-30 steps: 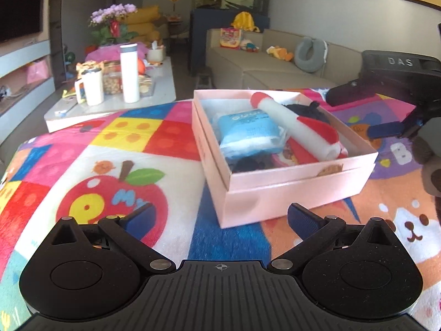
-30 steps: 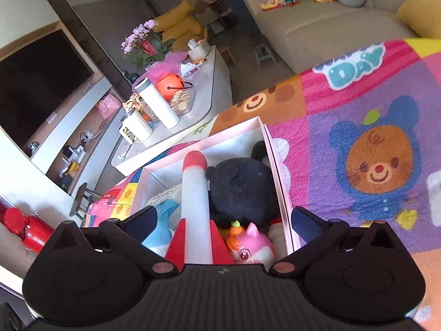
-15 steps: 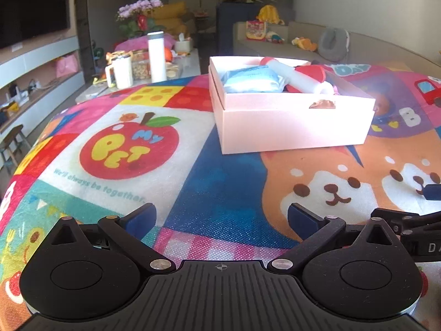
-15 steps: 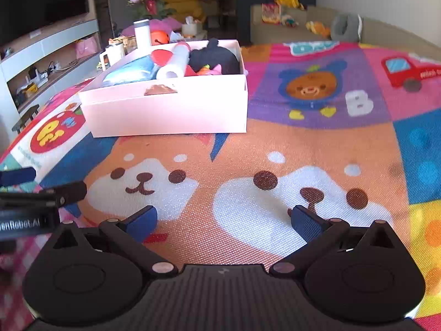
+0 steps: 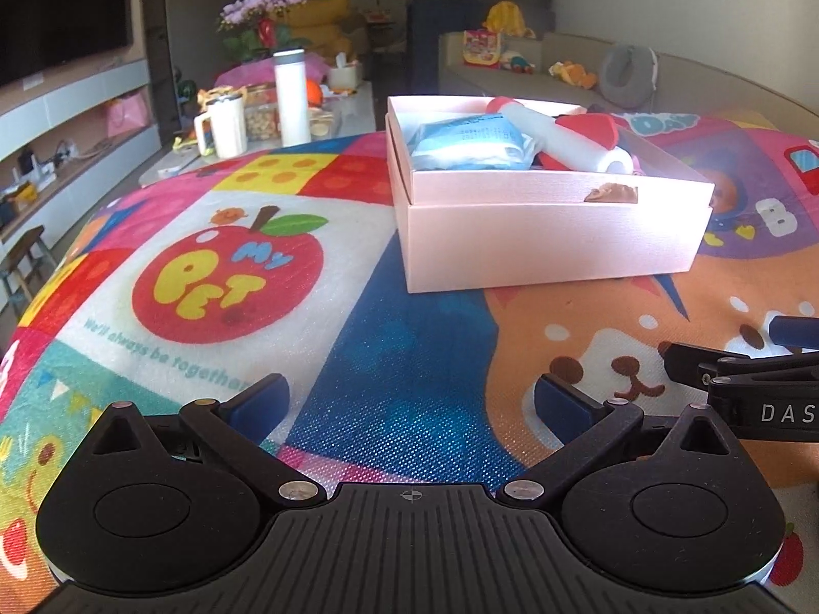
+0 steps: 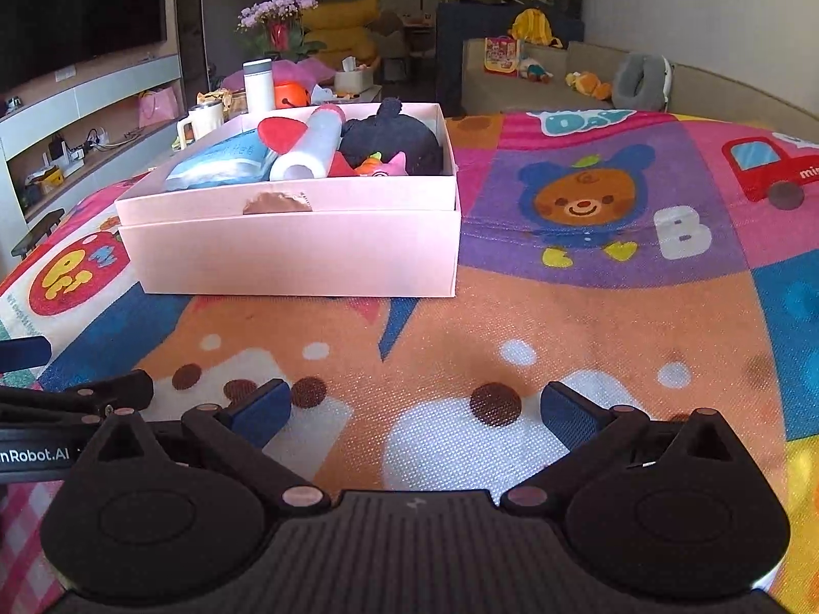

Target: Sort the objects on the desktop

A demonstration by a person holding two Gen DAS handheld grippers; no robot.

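Both grippers had dropped from above the pink box (image 5: 553, 235) a second earlier and pulled back, so that we now held them low over the colourful play mat (image 5: 409, 358), side by side, on the near side of the box and apart from it.

Our left gripper (image 5: 412, 399) had its blue-padded fingers (image 5: 261, 401) spread wide with nothing between them. Our right gripper (image 6: 417, 407) was likewise spread and held nothing; in the left view it showed as a black arm at the right edge.

Inside the box, which sat nested in its own lid on the mat, we saw the sorted things: a blue packet (image 6: 225, 158) at the left end, a white roll (image 6: 307, 146) with red parts lying beside it, then a black plush toy (image 6: 394, 140) at the right end, with a small pink-and-orange toy (image 6: 381, 166) in front of the plush.

Beyond the box stood a low table (image 5: 353, 102) with a white bottle (image 5: 292, 97) and a white mug (image 5: 225, 125).
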